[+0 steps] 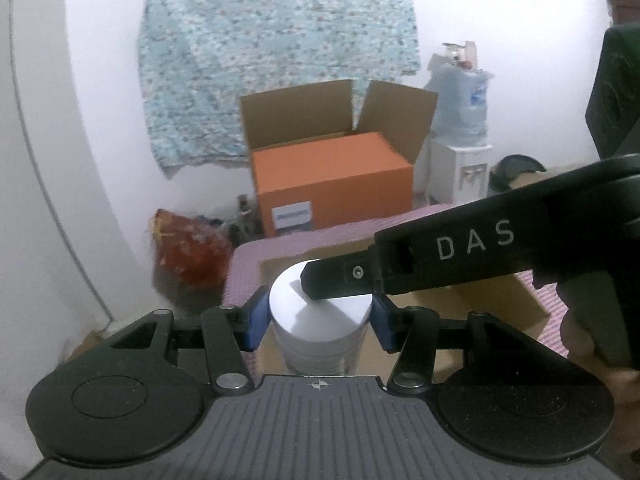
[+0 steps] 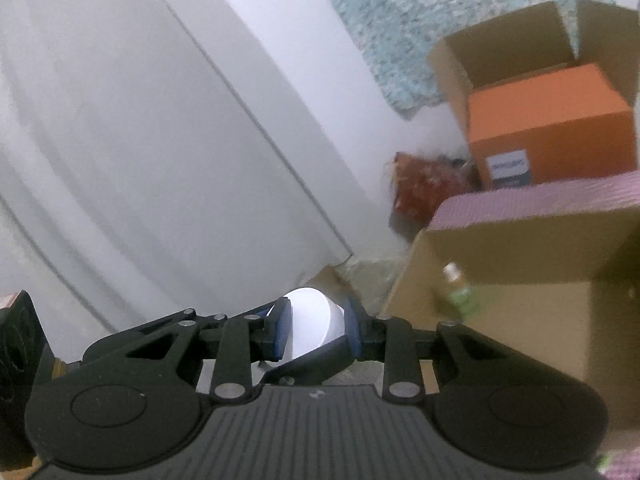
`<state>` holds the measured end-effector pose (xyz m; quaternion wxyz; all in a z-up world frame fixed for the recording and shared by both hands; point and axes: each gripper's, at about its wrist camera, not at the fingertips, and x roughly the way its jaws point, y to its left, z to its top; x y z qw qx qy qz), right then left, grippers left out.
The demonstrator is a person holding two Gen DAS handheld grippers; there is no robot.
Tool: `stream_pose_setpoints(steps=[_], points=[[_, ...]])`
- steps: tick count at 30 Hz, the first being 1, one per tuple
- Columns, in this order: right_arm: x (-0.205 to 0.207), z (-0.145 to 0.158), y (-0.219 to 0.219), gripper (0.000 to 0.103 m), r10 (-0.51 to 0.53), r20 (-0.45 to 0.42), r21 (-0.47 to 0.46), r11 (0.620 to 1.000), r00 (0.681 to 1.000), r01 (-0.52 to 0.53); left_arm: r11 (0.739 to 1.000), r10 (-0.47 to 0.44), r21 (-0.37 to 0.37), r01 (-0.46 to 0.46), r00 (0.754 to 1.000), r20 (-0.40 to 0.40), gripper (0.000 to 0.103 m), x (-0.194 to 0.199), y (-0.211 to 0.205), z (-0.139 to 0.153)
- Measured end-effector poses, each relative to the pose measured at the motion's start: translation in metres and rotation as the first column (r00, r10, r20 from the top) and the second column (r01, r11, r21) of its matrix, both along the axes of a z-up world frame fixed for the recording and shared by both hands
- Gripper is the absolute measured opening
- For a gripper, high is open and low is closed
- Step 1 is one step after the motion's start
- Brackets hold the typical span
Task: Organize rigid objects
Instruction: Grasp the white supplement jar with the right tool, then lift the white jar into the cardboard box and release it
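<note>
Your left gripper [image 1: 318, 320] sits low in the centre of its view, its blue pads clamped on either side of a white jar [image 1: 316, 320]. The jar is a short, upright cylinder with a flat, smooth round lid and ridged sides below it. Your right gripper [image 2: 314, 330] reaches in from the right and grips the lid's edge, jaws closed on it. Behind the jar lies a shallow cardboard box [image 1: 500, 300] on a pink mat [image 1: 248, 264]. At upper centre, an orange carton [image 1: 332, 184] stands with flaps open.
</note>
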<state>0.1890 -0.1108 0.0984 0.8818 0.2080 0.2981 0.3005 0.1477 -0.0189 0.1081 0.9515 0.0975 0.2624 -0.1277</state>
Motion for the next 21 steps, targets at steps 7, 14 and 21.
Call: stream_pose_setpoints(steps=[7, 14, 21], points=[[0.051, -0.009, -0.049, 0.032, -0.083, -0.074, 0.017, 0.996, 0.994, 0.084, 0.997, -0.077, 0.000, 0.077, 0.994, -0.080, 0.052, 0.065, -0.041, -0.009], [0.117, -0.042, -0.092, 0.032, -0.127, -0.213, 0.061, 0.988, 0.969, 0.143, 0.993, -0.110, 0.023, 0.117, 0.975, -0.194, 0.052, 0.133, -0.070, -0.034], [0.162, -0.081, -0.103, 0.032, -0.143, -0.312, 0.070, 0.982, 0.939, 0.173, 0.991, -0.087, 0.075, 0.110, 0.961, -0.264, 0.052, 0.168, -0.088, -0.063]])
